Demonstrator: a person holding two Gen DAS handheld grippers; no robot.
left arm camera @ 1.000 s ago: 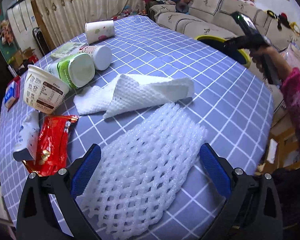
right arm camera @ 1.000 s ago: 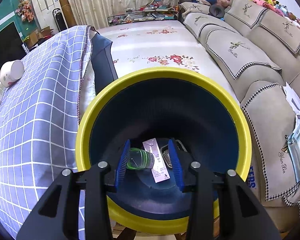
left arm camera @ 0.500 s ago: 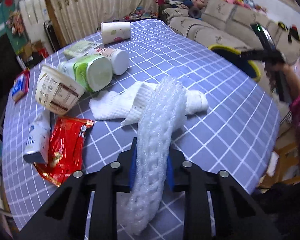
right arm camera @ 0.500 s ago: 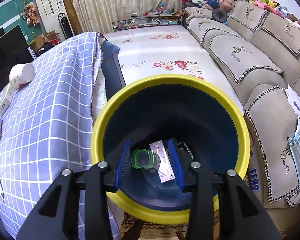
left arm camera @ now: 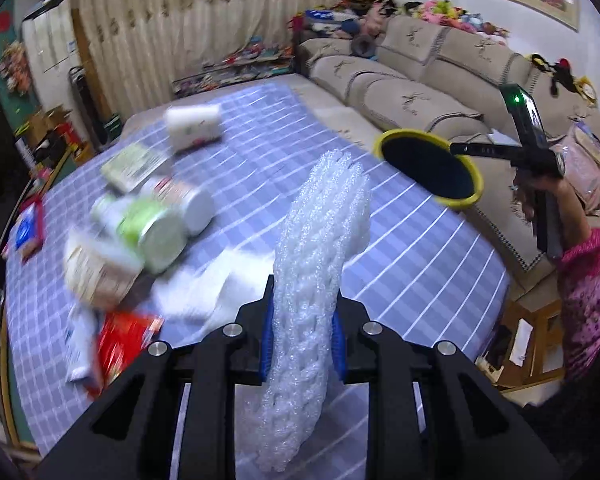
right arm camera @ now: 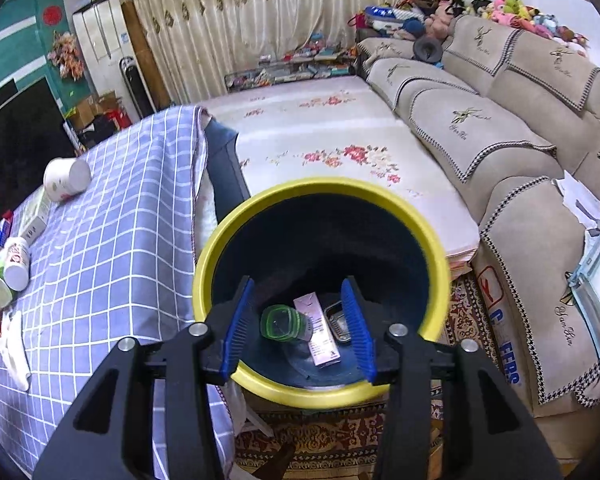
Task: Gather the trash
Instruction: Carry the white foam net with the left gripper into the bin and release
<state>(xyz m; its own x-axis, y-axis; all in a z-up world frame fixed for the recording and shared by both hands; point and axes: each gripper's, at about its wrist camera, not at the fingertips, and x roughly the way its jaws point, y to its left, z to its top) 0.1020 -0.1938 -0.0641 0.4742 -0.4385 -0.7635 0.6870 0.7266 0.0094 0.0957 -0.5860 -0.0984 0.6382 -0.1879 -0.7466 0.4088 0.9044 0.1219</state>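
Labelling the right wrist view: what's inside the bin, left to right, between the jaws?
Green-capped bottle → pink carton → dark, flat, tin-like item, partly hidden behind the right jaw. All lie on the floor of the yellow-rimmed bin.

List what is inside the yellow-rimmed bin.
Inside the bin: a green-capped bottle, a pink box and a small tin, partly covered by a blue pad. The near floor is hidden by the rim.

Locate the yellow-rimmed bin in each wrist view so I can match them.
Left wrist: yellow-rimmed bin sits right of centre, beyond the table edge.
Right wrist: bin fills the lower centre, behind the open right gripper.
Shared landmark: white paper cup lying on the checked tablecloth.
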